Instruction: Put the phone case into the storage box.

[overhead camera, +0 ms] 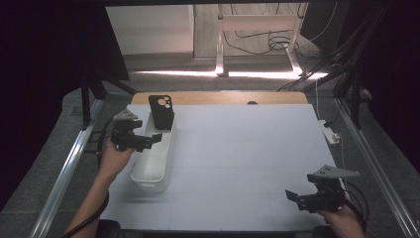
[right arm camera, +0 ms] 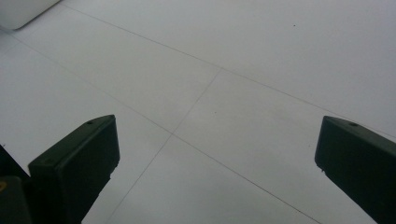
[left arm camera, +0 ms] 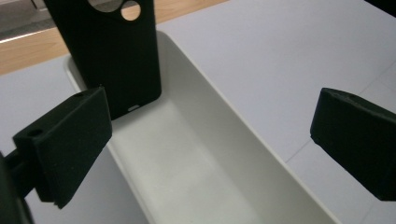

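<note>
A black phone case [overhead camera: 161, 111] with round camera cutouts stands upright, leaning in the far end of a long white tray [overhead camera: 148, 181] on the left of the table. My left gripper [overhead camera: 150, 142] hovers over the tray's middle, open, nothing between its jaws. In the left gripper view the phone case [left arm camera: 112, 51] rises just beyond the left jaw, and the tray's bare inside wall [left arm camera: 224, 121] runs below the left gripper [left arm camera: 210, 140]. My right gripper [overhead camera: 297, 200] stands open near the front right corner, with bare mat under the right gripper [right arm camera: 215, 163].
A pale mat [overhead camera: 247, 148] covers the table, with a wooden strip [overhead camera: 218, 97] along its far edge. A white power strip [overhead camera: 331, 133] lies off the right edge. Metal rails [overhead camera: 69, 163] flank both sides. The tray's corner [right arm camera: 18, 11] is far off in the right gripper view.
</note>
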Demonstrator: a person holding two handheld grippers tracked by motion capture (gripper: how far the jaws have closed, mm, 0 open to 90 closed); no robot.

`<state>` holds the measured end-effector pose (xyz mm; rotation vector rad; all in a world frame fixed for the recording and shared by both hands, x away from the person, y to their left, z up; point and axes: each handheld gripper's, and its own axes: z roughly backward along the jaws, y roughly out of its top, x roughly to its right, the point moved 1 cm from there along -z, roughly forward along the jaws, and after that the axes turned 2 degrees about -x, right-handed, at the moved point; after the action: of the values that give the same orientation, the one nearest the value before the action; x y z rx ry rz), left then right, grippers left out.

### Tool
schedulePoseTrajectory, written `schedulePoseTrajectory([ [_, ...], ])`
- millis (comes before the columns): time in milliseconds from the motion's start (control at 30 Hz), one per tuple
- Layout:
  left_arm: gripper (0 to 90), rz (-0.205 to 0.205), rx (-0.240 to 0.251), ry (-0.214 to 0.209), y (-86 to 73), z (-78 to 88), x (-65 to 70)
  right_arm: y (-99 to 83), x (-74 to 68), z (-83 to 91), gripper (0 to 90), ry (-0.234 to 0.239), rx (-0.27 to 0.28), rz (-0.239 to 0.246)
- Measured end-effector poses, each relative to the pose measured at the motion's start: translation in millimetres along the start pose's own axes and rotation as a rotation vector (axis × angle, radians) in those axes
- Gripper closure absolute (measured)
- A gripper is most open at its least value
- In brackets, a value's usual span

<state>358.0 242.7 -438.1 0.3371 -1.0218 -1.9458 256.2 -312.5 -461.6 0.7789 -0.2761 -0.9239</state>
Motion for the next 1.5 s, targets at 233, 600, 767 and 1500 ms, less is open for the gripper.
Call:
schedulePoseTrajectory([
  [233,0.0,-0.024,0.039,-0.052,-4.0,5.9,11.4,0.0,0.0,0.1,0.0,0.003,0.003,0.003],
  [600,0.2,-0.042,0.046,-0.110,-10.2,14.3,23.5,0.0,0.1,0.1,0.0,0.004,0.005,0.003],
  [767,0.2,-0.051,0.037,-0.111,-15.9,18.6,29.7,0.1,0.0,0.1,0.0,0.005,0.004,0.003],
  [1500,0.0,-0.059,0.043,-0.082,-43.9,42.5,49.3,0.4,-0.1,-0.3,0.0,0.006,0.001,0.004],
])
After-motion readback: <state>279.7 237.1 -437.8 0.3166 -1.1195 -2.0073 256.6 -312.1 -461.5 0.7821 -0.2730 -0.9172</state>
